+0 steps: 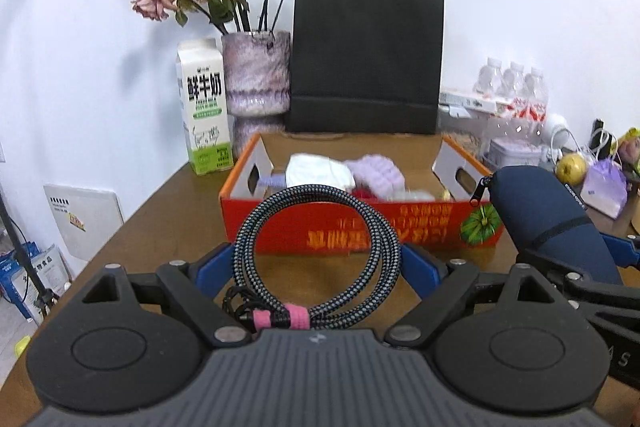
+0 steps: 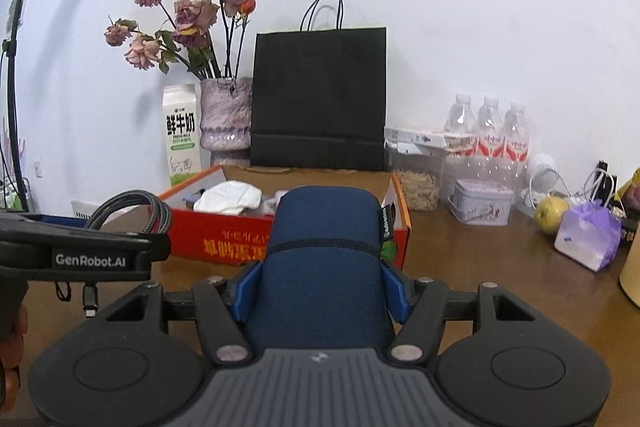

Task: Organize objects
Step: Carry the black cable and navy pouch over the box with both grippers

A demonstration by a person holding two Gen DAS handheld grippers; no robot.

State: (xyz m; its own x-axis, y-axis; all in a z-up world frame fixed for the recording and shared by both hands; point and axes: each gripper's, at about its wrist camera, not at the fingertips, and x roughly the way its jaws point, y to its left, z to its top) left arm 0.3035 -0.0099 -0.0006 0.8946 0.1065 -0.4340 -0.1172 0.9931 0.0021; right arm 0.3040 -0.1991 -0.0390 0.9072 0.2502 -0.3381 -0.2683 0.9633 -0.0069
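My left gripper (image 1: 318,265) is shut on a coiled braided cable (image 1: 316,255) bound with a pink strap, its blue pads pressing both sides of the coil above the table. My right gripper (image 2: 320,287) is shut on a navy zip case (image 2: 326,247), which stands up between the blue pads. In the left wrist view the navy case (image 1: 548,211) shows at the right; in the right wrist view the cable (image 2: 132,209) and left gripper show at the left. Ahead of both lies an open red cardboard box (image 1: 440,223) (image 2: 192,231) holding white cloth and purple items.
Behind the box stand a milk carton (image 1: 206,107), a vase of dried roses (image 1: 256,75) and a black paper bag (image 1: 366,55). To the right are water bottles (image 2: 486,131), a lilac tin (image 2: 482,201), an apple (image 2: 554,213) and a purple pouch (image 2: 588,239).
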